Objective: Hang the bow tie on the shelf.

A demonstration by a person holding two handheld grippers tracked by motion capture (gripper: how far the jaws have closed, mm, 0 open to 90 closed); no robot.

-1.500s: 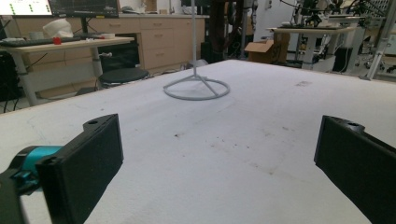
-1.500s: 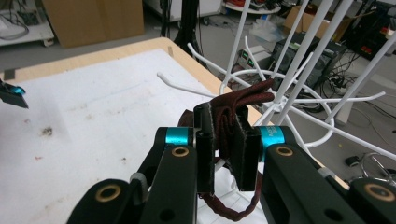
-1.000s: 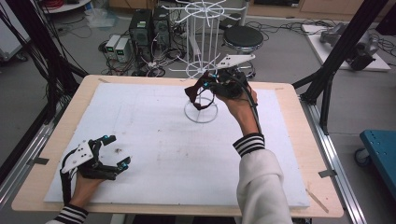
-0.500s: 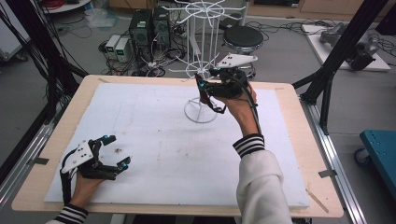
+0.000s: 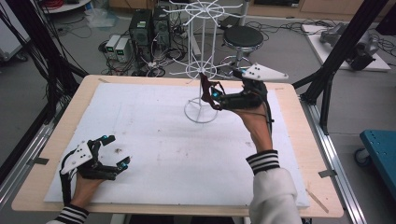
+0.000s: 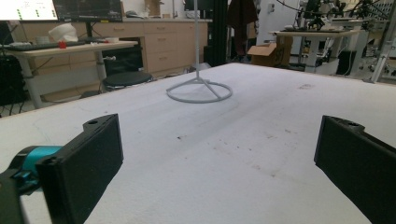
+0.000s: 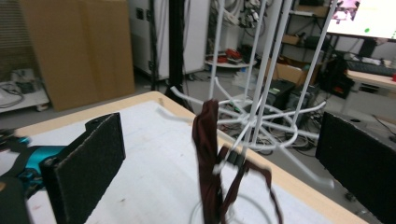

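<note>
We see a dark red strap (image 7: 208, 158) hanging on a lower arm of the white wire rack (image 5: 201, 70), between the parted jaws of our right hand-held gripper (image 5: 211, 92). Our left hand-held gripper (image 5: 116, 150) rests open on the bench (image 5: 154, 140), well apart.

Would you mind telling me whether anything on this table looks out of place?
Nothing is spilled or broken. A dark red strap dangles from a hook of the white wire stand, between the right gripper's open fingers; the foam sheet has faint smudges.
</note>
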